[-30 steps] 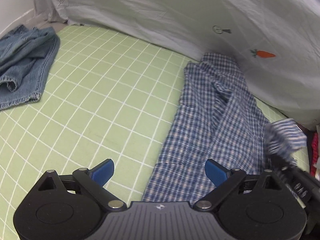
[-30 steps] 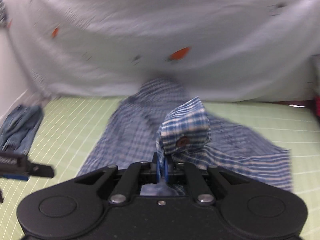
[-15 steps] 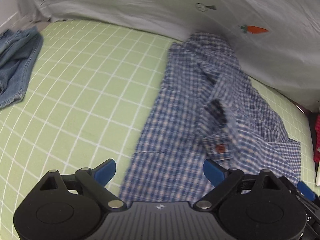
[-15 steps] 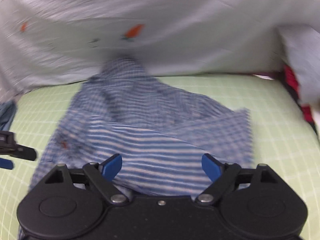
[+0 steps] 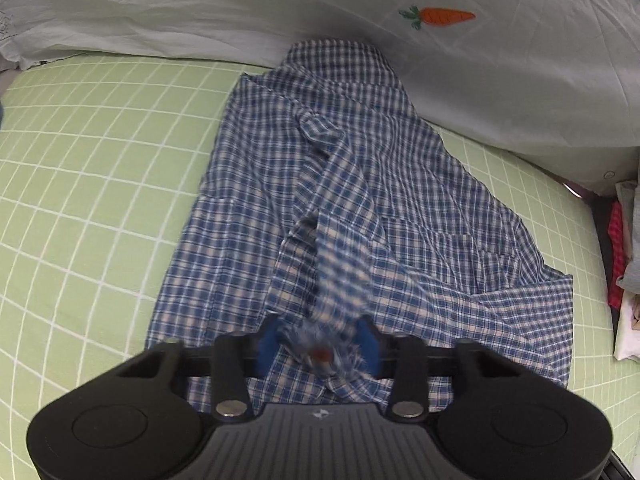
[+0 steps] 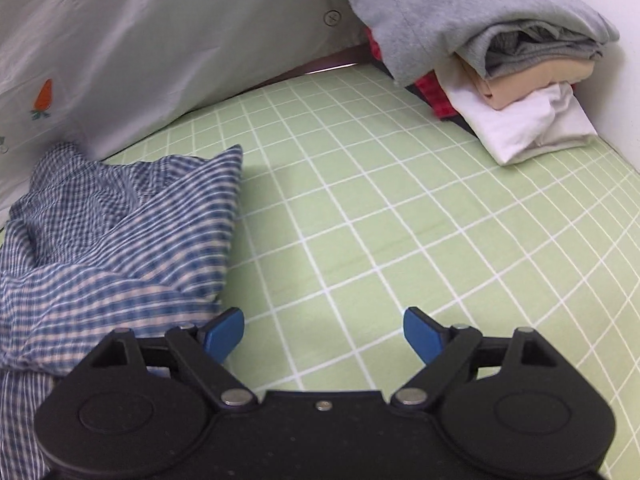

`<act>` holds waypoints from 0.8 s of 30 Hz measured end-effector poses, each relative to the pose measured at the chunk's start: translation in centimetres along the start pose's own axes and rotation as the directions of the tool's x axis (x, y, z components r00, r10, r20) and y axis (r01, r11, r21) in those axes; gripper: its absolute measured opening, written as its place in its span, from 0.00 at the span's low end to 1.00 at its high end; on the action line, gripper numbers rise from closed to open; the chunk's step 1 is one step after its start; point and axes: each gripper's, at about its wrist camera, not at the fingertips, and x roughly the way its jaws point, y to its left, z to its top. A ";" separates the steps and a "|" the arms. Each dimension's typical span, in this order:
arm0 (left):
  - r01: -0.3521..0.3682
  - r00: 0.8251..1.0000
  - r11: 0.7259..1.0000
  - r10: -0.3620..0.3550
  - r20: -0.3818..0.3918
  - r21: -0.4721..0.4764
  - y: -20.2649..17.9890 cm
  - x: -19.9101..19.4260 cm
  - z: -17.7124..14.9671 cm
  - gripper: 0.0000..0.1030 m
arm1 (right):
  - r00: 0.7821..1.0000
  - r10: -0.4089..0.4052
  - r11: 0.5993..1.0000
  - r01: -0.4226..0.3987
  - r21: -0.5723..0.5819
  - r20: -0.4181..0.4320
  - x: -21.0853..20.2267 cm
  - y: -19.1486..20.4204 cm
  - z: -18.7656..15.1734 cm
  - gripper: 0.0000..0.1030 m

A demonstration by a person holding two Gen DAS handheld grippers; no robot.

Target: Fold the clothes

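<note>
A blue and white checked shirt point(image 5: 360, 184) lies spread on the green grid bed sheet point(image 5: 88, 168), collar toward the back. My left gripper point(image 5: 318, 342) is closing on the shirt's sleeve cuff point(image 5: 320, 354), which has a red button and looks blurred. The sleeve runs up across the shirt's front. In the right wrist view the shirt point(image 6: 112, 232) lies at the left. My right gripper point(image 6: 323, 332) is open and empty over the bare sheet point(image 6: 400, 220), just right of the shirt's edge.
A white duvet with a carrot print point(image 5: 440, 16) lies along the back of the bed. A pile of folded clothes point(image 6: 520, 80), grey, beige, white and red, sits at the right against the wall.
My right gripper let go of the cuff, opened and swung right off the shirt. My left gripper moved over the shirt and closed around the cuff.
</note>
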 end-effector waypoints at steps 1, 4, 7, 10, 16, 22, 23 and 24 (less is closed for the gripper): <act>-0.004 1.000 1.000 0.004 0.010 0.006 -0.1 -0.1 0.0 0.18 | 1.000 0.000 1.000 0.000 0.001 -0.001 0.2 0.0 0.0 0.85; -0.001 0.998 1.000 0.000 0.058 0.027 -0.2 -1.1 -0.1 0.10 | 1.000 0.005 1.000 -0.005 -0.014 -0.001 0.4 0.5 0.1 0.85; 0.012 0.992 0.999 -0.017 0.122 0.040 0.3 -2.9 0.2 0.07 | 1.000 0.014 0.999 -0.014 -0.041 0.003 0.1 1.2 0.0 0.85; 0.031 0.978 0.999 -0.032 0.205 0.006 1.5 -5.1 0.8 0.07 | 1.000 0.027 0.996 -0.026 -0.079 0.007 -0.6 2.3 0.0 0.85; 0.031 0.921 0.994 0.012 0.389 -0.103 6.8 -9.6 4.6 0.06 | 0.994 0.108 0.986 -0.107 -0.125 0.004 -2.6 5.3 0.7 0.85; -0.037 0.881 0.975 0.135 0.454 -0.218 14.1 -9.7 7.5 0.06 | 0.994 0.108 0.963 -0.109 -0.247 -0.017 -3.4 9.9 0.6 0.85; -0.042 0.886 0.968 0.151 0.439 -0.247 15.4 -9.0 7.6 0.06 | 0.994 0.106 0.959 -0.108 -0.262 -0.024 -3.3 10.5 0.4 0.85; -0.049 0.897 0.961 0.162 0.411 -0.274 16.6 -8.0 7.5 0.07 | 0.995 0.099 0.955 -0.104 -0.277 -0.032 -3.2 11.1 0.3 0.85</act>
